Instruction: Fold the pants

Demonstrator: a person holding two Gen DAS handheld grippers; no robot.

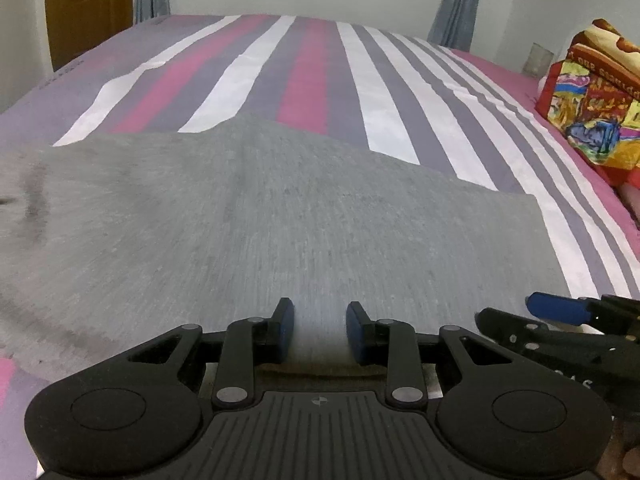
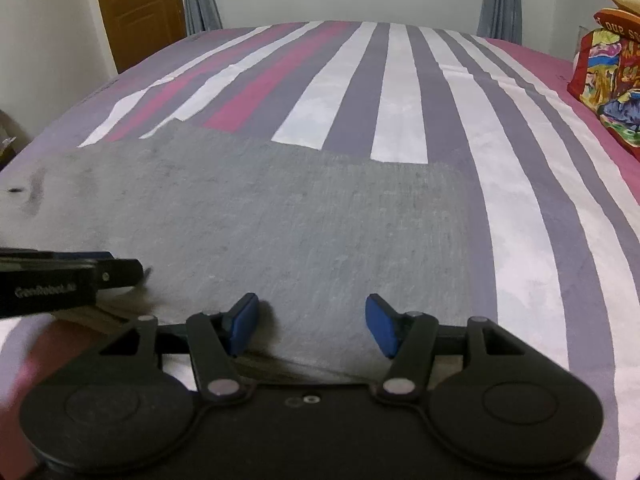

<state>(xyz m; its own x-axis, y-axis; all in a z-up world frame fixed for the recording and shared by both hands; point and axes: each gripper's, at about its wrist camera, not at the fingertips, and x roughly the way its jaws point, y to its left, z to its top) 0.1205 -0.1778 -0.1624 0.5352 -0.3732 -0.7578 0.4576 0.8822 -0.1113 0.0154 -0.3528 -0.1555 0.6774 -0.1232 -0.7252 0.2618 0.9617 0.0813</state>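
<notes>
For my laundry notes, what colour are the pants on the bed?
Plain grey pants, clearest in the right wrist view.

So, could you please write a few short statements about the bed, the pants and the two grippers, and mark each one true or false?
1. The grey pants lie spread on a striped bedsheet. True.
2. The right gripper has its jaws clamped tight together. False: a clear gap shows between them, with grey fabric behind it.
3. A colourful folded blanket sits at the bed's right side. True.
4. The pants are bright red. False: they are grey.
5. The left gripper hangs over the pants' near edge. True.
</notes>
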